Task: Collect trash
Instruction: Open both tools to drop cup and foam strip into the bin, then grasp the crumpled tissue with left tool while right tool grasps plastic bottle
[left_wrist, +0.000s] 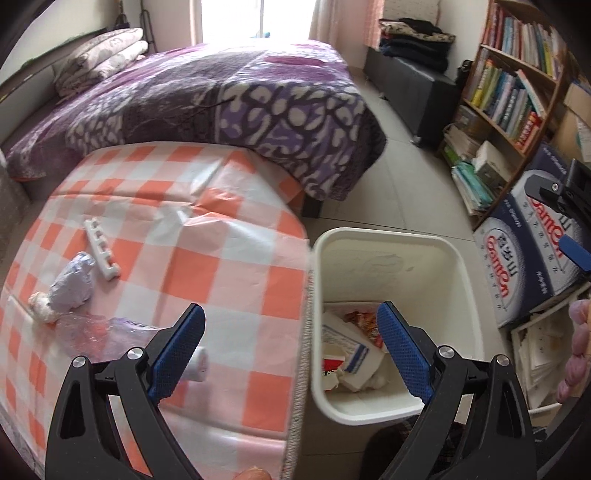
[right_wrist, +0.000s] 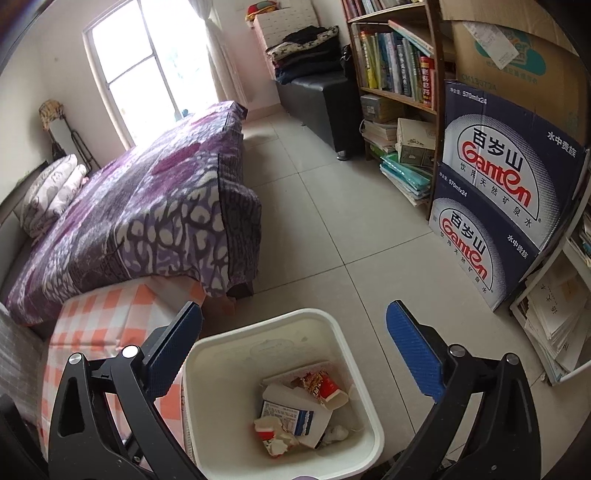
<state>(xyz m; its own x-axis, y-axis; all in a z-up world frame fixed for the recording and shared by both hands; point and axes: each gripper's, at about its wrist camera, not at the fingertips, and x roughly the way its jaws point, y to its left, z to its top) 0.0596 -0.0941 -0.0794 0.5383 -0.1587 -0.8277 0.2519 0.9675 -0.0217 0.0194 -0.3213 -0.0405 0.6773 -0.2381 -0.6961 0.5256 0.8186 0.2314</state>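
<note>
The left gripper (left_wrist: 291, 332) hung with jaws wide and empty, straddling the edge between the checked bench (left_wrist: 207, 266) and the white bin (left_wrist: 388, 236). The right gripper (right_wrist: 295, 332) was above the bin (right_wrist: 258, 332), jaws likewise wide and empty. Carton scraps (right_wrist: 291, 417) lay inside the bin; a crumpled wrapper (left_wrist: 72, 284), a white comb-like piece (left_wrist: 101, 245) and clear plastic film (left_wrist: 88, 328) lay on the bench
</note>
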